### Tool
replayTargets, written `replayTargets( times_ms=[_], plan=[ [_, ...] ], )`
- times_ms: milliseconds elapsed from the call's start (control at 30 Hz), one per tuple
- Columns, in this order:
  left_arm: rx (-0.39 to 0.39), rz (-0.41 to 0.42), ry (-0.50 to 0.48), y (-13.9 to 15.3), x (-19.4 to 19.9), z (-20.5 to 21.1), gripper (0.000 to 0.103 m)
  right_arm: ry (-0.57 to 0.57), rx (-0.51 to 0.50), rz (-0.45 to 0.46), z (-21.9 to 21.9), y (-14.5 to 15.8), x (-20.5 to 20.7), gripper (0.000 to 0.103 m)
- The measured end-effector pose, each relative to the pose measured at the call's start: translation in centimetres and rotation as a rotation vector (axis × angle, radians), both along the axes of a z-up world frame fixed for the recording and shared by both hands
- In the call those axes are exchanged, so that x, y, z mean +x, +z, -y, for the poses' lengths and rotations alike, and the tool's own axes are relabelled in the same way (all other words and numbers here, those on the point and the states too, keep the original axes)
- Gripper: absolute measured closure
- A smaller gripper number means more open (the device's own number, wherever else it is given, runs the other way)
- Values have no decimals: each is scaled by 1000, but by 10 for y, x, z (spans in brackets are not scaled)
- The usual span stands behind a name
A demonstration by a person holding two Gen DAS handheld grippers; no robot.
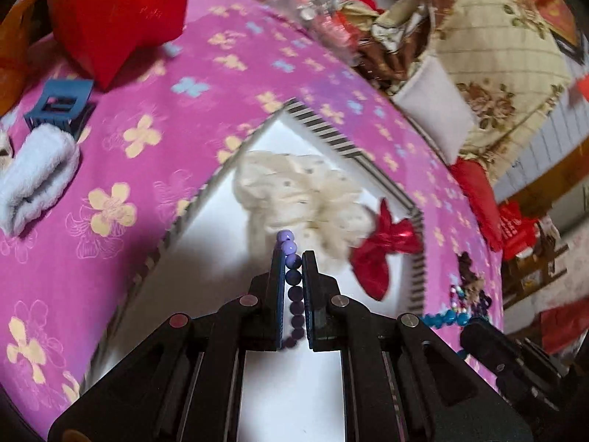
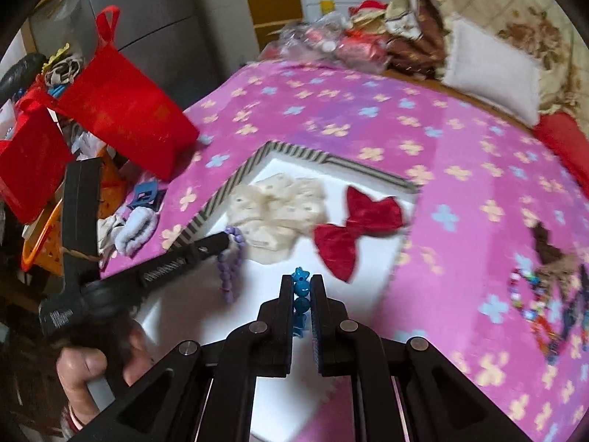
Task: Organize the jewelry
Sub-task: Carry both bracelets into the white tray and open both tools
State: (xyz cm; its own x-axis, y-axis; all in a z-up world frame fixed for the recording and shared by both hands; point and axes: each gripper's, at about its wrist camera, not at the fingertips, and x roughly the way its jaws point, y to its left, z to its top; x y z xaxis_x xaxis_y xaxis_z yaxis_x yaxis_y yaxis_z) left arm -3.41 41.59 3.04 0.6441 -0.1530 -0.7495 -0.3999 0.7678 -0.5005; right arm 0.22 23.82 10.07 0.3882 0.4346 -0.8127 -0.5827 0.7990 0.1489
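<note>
My left gripper point(image 1: 293, 258) is shut on a purple bead bracelet point(image 1: 292, 276) above a white tray with a striped rim point(image 1: 324, 125). In the right wrist view the left gripper point(image 2: 226, 237) reaches in from the left, the purple bracelet point(image 2: 230, 272) hanging from it over the tray point(image 2: 294, 156). My right gripper point(image 2: 301, 283) is shut on a blue bead bracelet point(image 2: 300, 294); the blue bracelet point(image 1: 443, 318) also shows at the lower right of the left wrist view. A cream scrunchie point(image 2: 279, 213) and a red bow point(image 2: 353, 232) lie in the tray.
The tray sits on a pink flowered blanket point(image 2: 460, 169). A pile of multicoloured bead jewelry point(image 2: 541, 302) lies on the blanket at the right. A red bag point(image 2: 125, 110), a blue hair claw point(image 1: 60, 105) and a pale blue fuzzy band point(image 1: 35, 176) are at the left. A pillow point(image 2: 493, 77) lies behind.
</note>
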Motion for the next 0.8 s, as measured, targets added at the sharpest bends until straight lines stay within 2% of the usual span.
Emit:
replayTargets(
  times_ms=[200,300,500,600,667,733,800],
  plan=[
    [49,-52,0,-7,20,-3,96,-41,-66,-77,-16,-49,23,95],
    [38,-65,3,-12,32,-8,96,-64,-107,-94,-17,-67,33,95],
    [-32,-74,24,-27,40,-23,96,-88,-122,-120,-17,-84,49,95],
    [-14,-47,11,-21,41,-20,94,-78,-92,-127,-24,-84,52,95],
    [6,-28,-5,-15,41,-16,87,-86,-77,-135,-28,-85,55,95],
    [8,-3,-14,-8,38,-14,69,-89,-74,-129,-31,-85,57,95],
    [3,23,-7,-2,36,-15,61,-90,-78,-128,-33,-85,59,95]
  ],
)
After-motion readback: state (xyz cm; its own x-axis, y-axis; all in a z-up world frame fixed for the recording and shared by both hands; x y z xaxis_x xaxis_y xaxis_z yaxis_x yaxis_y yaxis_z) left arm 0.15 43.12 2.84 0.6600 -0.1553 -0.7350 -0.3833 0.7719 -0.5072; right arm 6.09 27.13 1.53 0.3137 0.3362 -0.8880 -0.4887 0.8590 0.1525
